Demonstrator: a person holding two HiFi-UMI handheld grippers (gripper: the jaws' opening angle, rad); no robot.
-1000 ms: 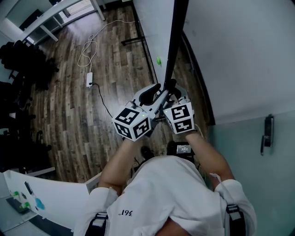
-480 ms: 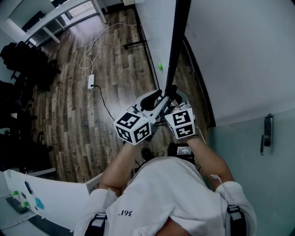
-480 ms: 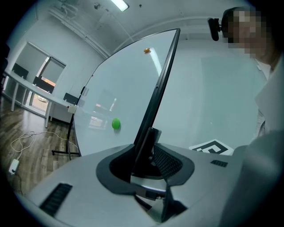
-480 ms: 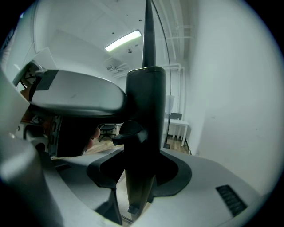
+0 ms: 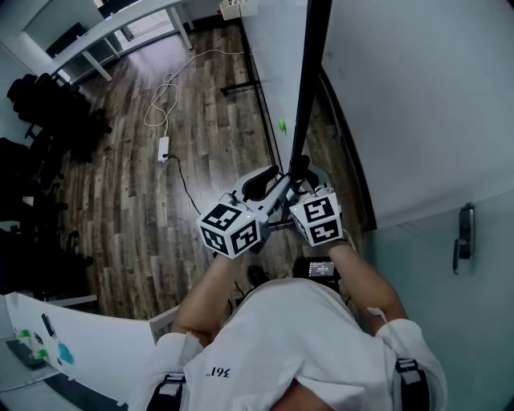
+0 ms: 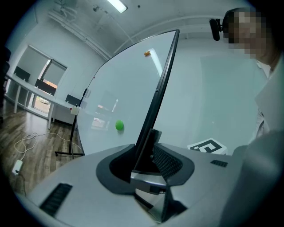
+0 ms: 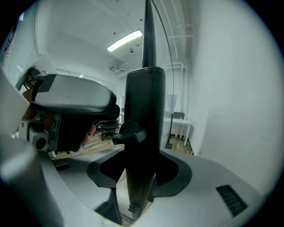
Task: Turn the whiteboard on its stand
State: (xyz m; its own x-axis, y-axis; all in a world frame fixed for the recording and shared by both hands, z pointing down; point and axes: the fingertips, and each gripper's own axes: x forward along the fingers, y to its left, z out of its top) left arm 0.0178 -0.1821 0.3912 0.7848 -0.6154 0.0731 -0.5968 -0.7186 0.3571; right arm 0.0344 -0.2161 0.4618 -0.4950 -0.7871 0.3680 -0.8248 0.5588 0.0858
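Note:
The whiteboard stands edge-on below me, its black frame edge running up the head view. A green magnet sticks to its face. Both grippers meet at the lower end of that edge: my left gripper comes from the left and my right gripper from the right. In the left gripper view, the left gripper is shut on the black frame edge, beside the board face and green magnet. In the right gripper view, the right gripper is shut on the frame edge.
The stand's black foot rests on the wood floor. A power strip with white cable lies to the left, black office chairs further left, a white desk at the back. A white wall is close on the right.
Both grippers stay clamped on the board's edge. The floor, magnet and stand foot have slid slightly down the head view; the grippers have barely shifted.

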